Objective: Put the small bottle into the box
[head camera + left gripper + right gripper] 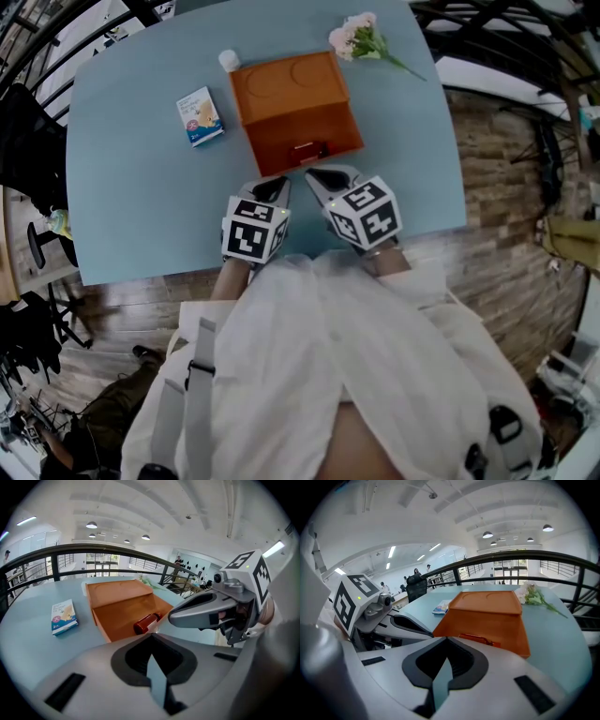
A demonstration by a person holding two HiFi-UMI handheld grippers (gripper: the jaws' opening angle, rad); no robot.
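Observation:
An orange box (305,127) stands open on the blue table (131,206), its lid folded back. A small brown bottle (307,148) lies on its side inside the box, near the front wall; it also shows in the left gripper view as the bottle (146,623) in the box (122,616). My left gripper (272,187) and right gripper (322,177) hover side by side just in front of the box, not touching it. Both are shut with nothing between their jaws. The right gripper view shows the box (492,616) close ahead, with only a sliver of the bottle (476,640).
A small blue-and-white carton (200,115) lies left of the box. A sprig of pink flowers (361,39) lies at the far right, and a white cap-like object (228,59) sits behind the box. The table's near edge runs just under the grippers; a railing stands beyond.

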